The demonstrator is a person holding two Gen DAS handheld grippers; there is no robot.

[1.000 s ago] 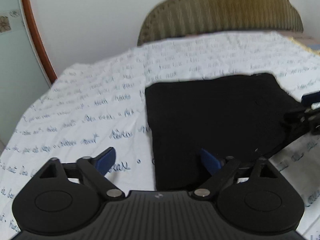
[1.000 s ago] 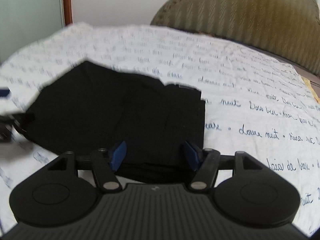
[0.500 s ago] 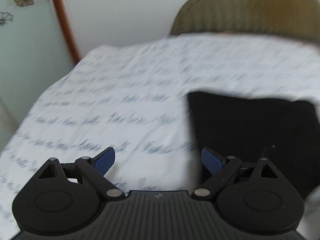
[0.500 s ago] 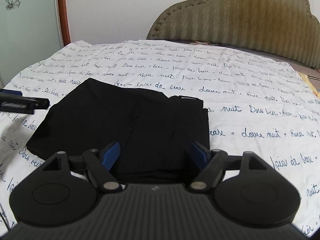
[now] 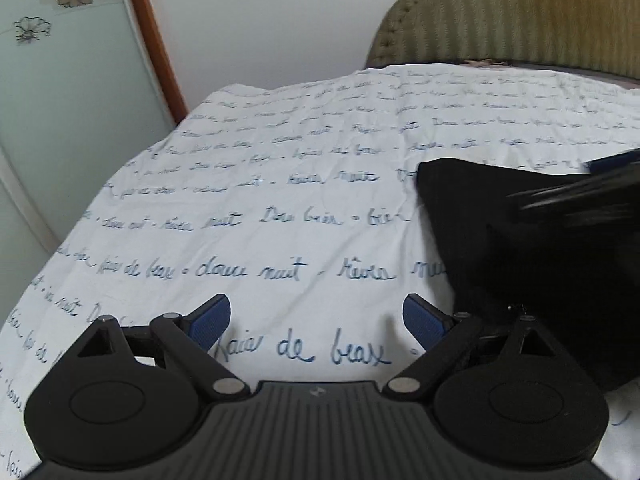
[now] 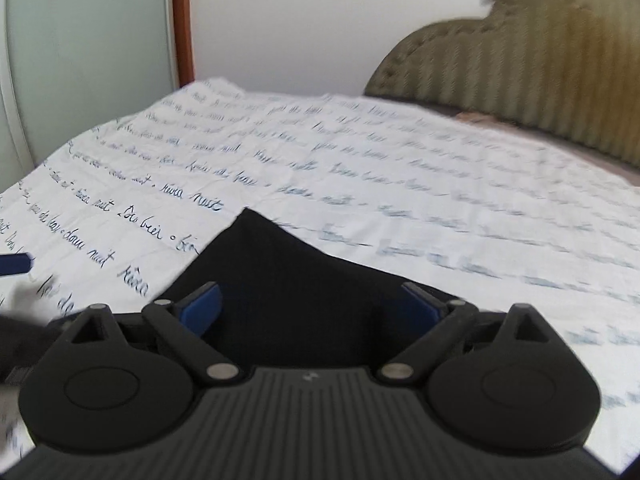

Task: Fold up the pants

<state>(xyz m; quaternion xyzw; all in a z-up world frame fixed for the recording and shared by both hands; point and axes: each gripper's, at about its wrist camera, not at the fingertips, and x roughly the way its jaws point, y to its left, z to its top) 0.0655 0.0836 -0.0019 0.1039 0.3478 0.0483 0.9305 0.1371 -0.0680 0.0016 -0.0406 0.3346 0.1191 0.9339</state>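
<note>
The black pants (image 5: pixel 532 256) lie folded into a compact block on the white bedsheet with blue script (image 5: pixel 280 208). In the left wrist view they sit to the right of my left gripper (image 5: pixel 316 320), which is open and empty over bare sheet. In the right wrist view the pants (image 6: pixel 304 280) lie directly in front of my right gripper (image 6: pixel 310 306), which is open and empty just above their near part. The right gripper shows blurred at the right edge of the left wrist view (image 5: pixel 584 196). A blue fingertip of the left gripper (image 6: pixel 14 264) shows at the right wrist view's left edge.
An olive padded headboard (image 5: pixel 516 16) stands at the far end of the bed, against a white wall. A frosted glass door with flower decals (image 5: pixel 60 92) and a wooden frame (image 5: pixel 154 44) stands at the left, beside the bed's left edge.
My left gripper has moved left, off the pants and over bare sheet. My right gripper has swung left and forward over the pants. Both stayed open.
</note>
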